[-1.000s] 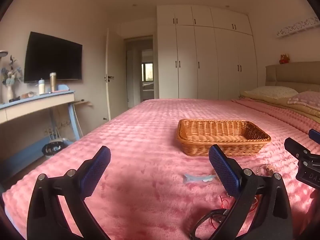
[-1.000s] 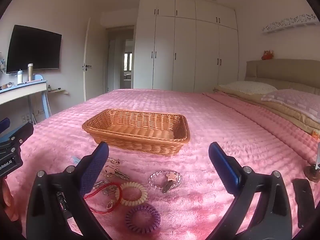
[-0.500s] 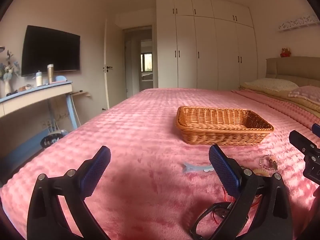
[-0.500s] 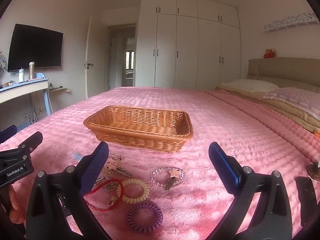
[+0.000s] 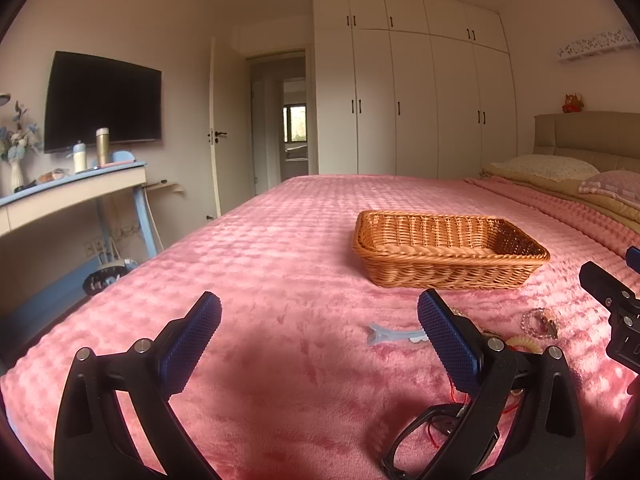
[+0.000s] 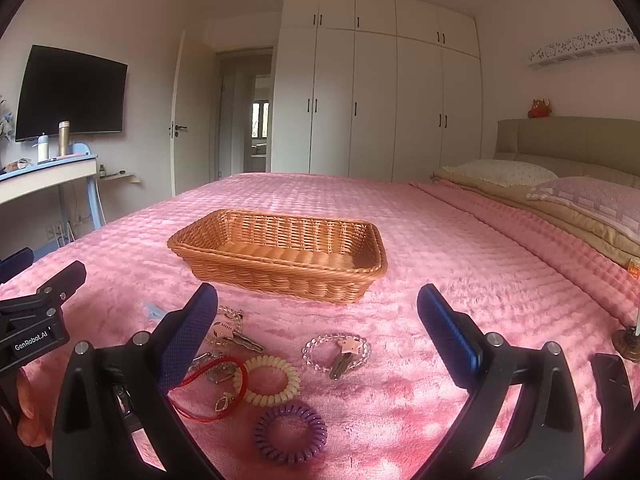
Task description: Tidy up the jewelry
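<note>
Jewelry [image 6: 260, 376] is being kept on the bed [image 6: 440, 240], short of the empty basket [image 6: 280, 252], lying nearer the right gripper [image 6: 318, 312] than the left gripper [image 5: 320, 320], both with fingers apart.

A bedroom in soft daylight: a bed [image 6: 460, 240] under a pink plush cover fills the foreground, pillows [image 6: 496, 172] stacked against a beige headboard [image 6: 568, 140]. White floor-to-ceiling wardrobes [image 6: 376, 92] line the far wall beside an open doorway [image 6: 250, 120], a lit window [image 6: 259, 120] visible beyond it. At left, a dark television [image 5: 102, 100] hangs above a blue-edged desk [image 5: 72, 192] holding bottles [image 5: 102, 146] and a vase of flowers [image 5: 16, 148]. A white fretwork shelf [image 6: 580, 50] hangs high at right; a small red toy [image 6: 540, 109] sits on the headboard.
</note>
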`<control>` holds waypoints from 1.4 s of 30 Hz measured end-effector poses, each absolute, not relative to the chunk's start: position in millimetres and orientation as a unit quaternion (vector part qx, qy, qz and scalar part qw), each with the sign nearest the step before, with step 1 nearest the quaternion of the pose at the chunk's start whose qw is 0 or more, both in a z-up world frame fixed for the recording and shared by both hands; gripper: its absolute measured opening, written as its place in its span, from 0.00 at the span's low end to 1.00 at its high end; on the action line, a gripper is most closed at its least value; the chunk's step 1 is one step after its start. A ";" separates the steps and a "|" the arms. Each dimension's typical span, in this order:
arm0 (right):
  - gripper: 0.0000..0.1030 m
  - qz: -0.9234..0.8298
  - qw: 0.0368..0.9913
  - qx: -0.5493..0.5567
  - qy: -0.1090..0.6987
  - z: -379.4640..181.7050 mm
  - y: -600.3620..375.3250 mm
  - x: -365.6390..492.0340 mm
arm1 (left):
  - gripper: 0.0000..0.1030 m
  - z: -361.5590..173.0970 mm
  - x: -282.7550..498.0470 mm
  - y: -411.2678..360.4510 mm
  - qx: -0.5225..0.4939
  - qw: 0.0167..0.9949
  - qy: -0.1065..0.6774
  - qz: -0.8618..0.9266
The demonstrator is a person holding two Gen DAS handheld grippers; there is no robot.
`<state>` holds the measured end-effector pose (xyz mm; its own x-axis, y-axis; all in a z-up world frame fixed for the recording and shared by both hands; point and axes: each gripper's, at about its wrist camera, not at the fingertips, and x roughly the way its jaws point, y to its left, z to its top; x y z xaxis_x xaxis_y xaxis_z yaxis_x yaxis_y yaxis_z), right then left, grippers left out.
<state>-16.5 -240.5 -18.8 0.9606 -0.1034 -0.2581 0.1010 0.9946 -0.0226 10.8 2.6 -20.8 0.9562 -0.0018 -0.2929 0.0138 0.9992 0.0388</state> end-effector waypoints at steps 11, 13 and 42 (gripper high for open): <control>0.93 -0.051 0.990 -0.003 0.132 -18.7 -240.4 -16.3 | 0.93 -21.5 10.6 2.0 0.024 0.989 0.148 -0.002; 0.93 -0.051 0.990 -0.002 0.133 -19.3 -240.9 -15.9 | 0.93 -21.3 9.9 1.9 0.025 0.989 0.146 -0.002; 0.93 -0.049 0.989 -0.008 0.136 -20.0 -235.8 -13.3 | 0.93 -22.1 10.4 1.9 0.022 0.989 0.149 -0.001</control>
<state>-13.3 -235.8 -20.0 0.9582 -0.0986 -0.2684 0.0942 0.9951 -0.0294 10.4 1.9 -22.1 0.9554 0.0049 -0.2953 0.0082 0.9990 0.0431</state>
